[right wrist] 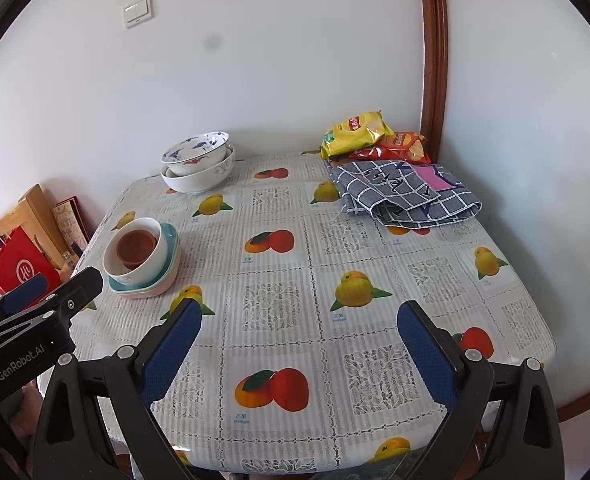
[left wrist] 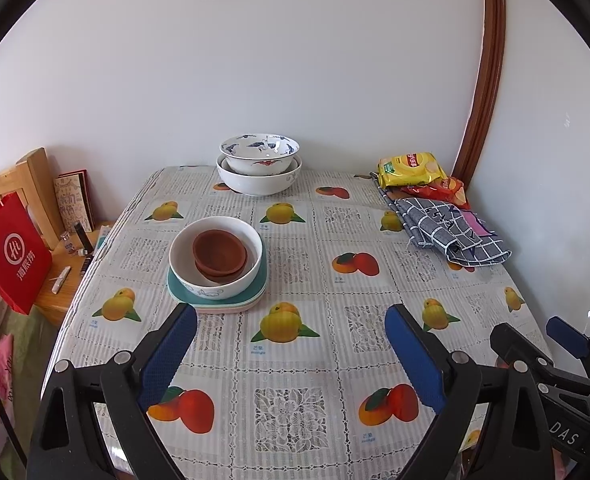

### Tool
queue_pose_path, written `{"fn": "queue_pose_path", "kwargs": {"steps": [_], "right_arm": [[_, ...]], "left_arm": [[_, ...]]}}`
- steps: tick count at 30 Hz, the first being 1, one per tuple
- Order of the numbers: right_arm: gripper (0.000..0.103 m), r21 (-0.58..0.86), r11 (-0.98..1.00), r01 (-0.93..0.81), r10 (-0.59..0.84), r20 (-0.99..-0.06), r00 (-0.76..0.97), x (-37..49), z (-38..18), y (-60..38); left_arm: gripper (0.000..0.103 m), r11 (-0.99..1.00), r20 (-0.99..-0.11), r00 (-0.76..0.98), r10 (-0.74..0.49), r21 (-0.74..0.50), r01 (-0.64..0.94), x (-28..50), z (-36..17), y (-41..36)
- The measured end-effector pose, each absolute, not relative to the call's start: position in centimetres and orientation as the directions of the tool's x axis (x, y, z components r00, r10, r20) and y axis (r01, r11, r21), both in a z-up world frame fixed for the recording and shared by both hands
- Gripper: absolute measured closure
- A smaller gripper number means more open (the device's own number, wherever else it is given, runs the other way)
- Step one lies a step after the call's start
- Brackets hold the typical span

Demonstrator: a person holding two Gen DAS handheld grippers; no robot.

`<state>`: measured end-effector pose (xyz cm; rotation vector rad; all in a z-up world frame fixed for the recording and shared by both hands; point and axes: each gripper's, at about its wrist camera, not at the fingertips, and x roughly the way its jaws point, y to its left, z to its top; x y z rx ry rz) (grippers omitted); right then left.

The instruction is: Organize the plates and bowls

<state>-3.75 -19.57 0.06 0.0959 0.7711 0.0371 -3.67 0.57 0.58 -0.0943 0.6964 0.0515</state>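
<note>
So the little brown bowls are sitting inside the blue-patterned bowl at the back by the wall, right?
Not quite. The brown bowls sit inside the plain white bowl on the stacked plates near the table's left edge, as the left wrist view shows. The blue-patterned bowl is at the back by the wall.

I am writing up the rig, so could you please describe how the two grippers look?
Both match: the left gripper and right gripper have black angular frames with silver rivets and blue textured pads. White lettering reads "GenRobot.AI" on the left body, "DAS" on the right.

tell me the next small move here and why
Probably reach the left gripper forward toward the white bowl holding the brown bowls on the teal plate. Both grippers are open and empty, and that stack sits nearest the left one.
</note>
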Motion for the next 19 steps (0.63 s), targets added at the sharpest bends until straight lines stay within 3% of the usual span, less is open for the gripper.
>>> {"fn": "queue_pose_path", "kwargs": {"steps": [19], "right_arm": [[0.005,0.104,0.995,0.008,0.067,-0.693,0.718,-3.75,0.02,-19.65]], "left_arm": [[0.007,0.995,-0.627,0.779,0.021,-0.066,-0.080,-3.48,0.83,0.64]]}}
